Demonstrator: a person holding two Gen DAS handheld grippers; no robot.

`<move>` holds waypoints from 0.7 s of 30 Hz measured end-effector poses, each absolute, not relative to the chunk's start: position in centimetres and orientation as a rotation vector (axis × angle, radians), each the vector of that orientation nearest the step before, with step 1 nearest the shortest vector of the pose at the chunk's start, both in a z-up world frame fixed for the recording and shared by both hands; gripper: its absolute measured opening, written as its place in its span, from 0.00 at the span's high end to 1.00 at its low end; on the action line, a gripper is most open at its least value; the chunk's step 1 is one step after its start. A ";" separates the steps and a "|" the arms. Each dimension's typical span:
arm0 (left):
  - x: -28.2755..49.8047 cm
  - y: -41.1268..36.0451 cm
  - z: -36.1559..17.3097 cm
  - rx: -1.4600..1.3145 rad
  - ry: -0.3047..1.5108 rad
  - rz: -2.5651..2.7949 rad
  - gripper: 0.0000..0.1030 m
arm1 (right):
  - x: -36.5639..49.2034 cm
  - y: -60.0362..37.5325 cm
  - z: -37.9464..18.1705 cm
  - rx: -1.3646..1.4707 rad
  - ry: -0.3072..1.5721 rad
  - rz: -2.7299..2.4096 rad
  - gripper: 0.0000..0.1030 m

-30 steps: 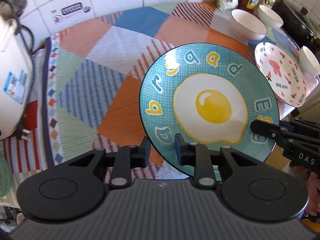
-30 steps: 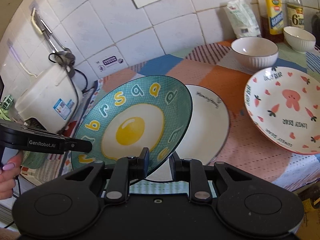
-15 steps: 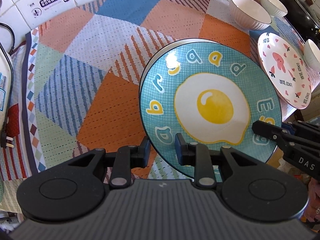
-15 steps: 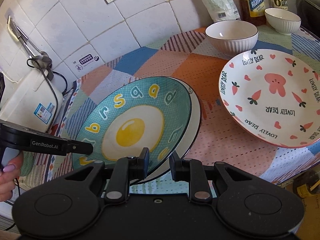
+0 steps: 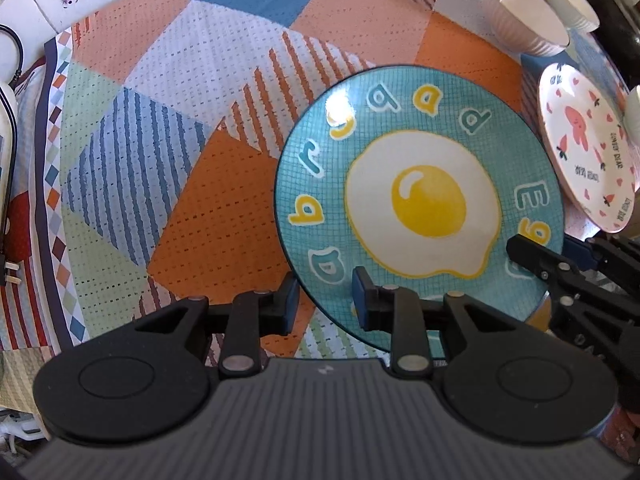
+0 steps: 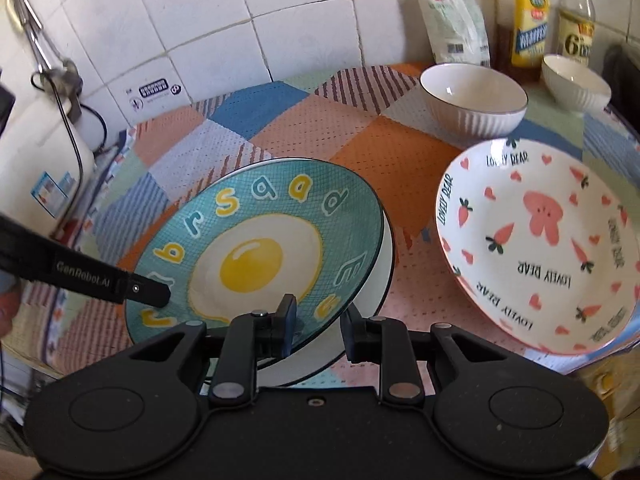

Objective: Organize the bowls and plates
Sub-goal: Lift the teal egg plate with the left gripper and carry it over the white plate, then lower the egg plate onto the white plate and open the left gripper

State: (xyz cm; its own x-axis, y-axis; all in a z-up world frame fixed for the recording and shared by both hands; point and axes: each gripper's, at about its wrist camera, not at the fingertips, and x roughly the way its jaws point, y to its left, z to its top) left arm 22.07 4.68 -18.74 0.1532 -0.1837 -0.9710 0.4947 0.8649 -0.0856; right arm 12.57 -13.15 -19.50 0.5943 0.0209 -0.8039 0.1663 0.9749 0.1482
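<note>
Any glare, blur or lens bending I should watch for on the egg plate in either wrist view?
Left wrist: a bright glare spot on the egg plate washes out the letter near its upper-left rim; focus is sharp. Right wrist: no glare there, the plate reads clearly, but the wall tiles bow from the fisheye and the bottles look soft.

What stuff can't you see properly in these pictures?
- White plate: right wrist view, mostly covered by the egg plate; unseen in the left view.
- Third bowl: left wrist view, cut off by the edge.
- Bottles: labels too blurred to read.
</note>
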 end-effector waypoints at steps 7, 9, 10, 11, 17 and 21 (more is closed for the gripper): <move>22.0 4.6 -19.1 0.257 1.346 -0.498 0.72 | 12.7 -12.4 -19.6 0.149 0.946 -0.135 0.69; 21.7 4.5 -19.1 0.271 1.347 -0.515 0.71 | 12.8 -11.9 -19.6 0.123 0.948 -0.157 0.68; 21.4 4.5 -18.9 0.281 1.341 -0.519 0.71 | 12.8 -11.9 -19.5 0.128 0.949 -0.171 0.68; 21.1 4.5 -18.8 0.287 1.337 -0.525 0.70 | 12.8 -11.9 -19.5 0.138 0.948 -0.183 0.68; 20.4 5.3 -18.0 0.267 1.318 -0.531 0.70 | 11.7 -12.4 -19.5 0.161 0.908 -0.211 0.66; 19.5 5.9 -16.7 0.267 1.291 -0.536 0.70 | 10.8 -12.6 -18.6 0.193 0.853 -0.196 0.66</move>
